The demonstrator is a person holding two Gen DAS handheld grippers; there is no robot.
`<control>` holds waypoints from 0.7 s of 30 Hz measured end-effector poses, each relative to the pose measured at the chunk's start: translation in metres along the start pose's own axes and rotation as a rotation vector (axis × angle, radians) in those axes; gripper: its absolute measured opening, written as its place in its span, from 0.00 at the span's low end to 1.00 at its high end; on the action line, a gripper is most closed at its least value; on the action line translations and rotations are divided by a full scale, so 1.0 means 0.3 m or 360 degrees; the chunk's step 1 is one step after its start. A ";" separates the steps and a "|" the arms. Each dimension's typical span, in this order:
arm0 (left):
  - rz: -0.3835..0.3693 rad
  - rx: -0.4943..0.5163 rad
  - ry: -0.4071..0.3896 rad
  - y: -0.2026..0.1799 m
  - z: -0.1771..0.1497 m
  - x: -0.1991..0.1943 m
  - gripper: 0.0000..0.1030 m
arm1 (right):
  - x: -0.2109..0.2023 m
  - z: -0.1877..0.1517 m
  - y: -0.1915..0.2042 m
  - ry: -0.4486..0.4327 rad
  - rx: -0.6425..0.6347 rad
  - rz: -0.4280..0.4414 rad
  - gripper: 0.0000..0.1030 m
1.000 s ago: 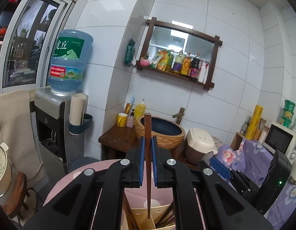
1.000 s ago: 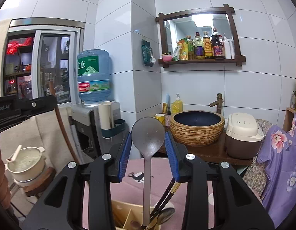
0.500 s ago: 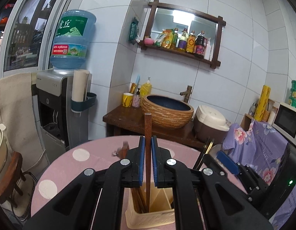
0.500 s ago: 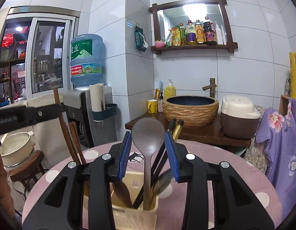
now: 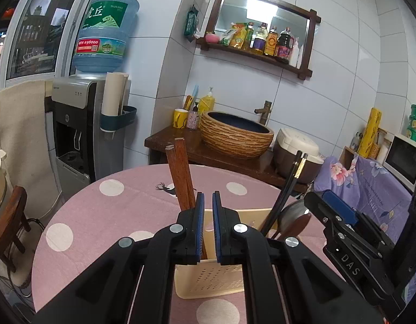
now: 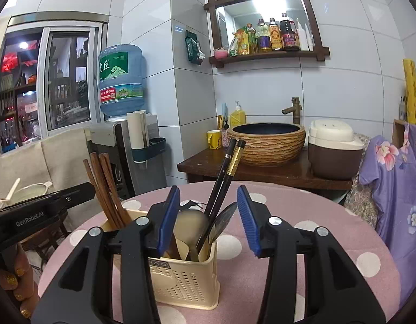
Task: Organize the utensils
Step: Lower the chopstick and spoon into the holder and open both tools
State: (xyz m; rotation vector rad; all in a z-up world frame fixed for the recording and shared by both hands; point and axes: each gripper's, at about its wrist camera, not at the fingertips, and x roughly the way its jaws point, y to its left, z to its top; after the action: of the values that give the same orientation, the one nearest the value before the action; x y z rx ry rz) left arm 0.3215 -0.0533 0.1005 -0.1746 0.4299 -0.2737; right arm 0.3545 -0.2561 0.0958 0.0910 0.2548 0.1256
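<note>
Above cream holder (image 6: pixel 181 275) | left tool (image 5: pixel 206 202) narrowly parted, gripping nothing | right tool (image 6: pixel 208 217) spread wide

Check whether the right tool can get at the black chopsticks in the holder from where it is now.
Probably yes. The right tool is open, and the black chopsticks lean up out of the cream holder between its fingers; a spoon crowds their lower part.

Perforated cream plastic holder (image 6: pixel 181 278) holds reddish wooden chopsticks (image 6: pixel 105 186), glossy black chopsticks (image 6: pixel 221 178) and a shiny metal spoon (image 6: pixel 218 225); the tablecloth (image 6: pixel 302 216) looks matt.
</note>
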 end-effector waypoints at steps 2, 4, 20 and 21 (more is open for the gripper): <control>-0.0002 0.0008 -0.0011 0.000 -0.001 -0.019 0.07 | -0.022 0.001 -0.009 0.0003 0.0016 0.0006 0.46; -0.0003 0.0018 -0.0023 0.001 -0.010 -0.047 0.08 | -0.055 -0.003 -0.018 0.0001 0.0037 0.0018 0.48; 0.0059 0.0113 -0.0203 0.029 -0.371 -0.374 0.95 | -0.457 -0.365 0.051 0.0142 -0.0059 -0.0051 0.78; 0.0065 0.0126 -0.0209 0.026 -0.406 -0.404 0.95 | -0.495 -0.408 0.071 0.0143 -0.0086 -0.0094 0.78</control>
State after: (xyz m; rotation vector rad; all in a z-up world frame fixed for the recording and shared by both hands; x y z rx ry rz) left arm 0.1647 -0.0231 0.0367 -0.1056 0.2917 -0.2372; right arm 0.1782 -0.2459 0.0164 0.0241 0.3430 0.0776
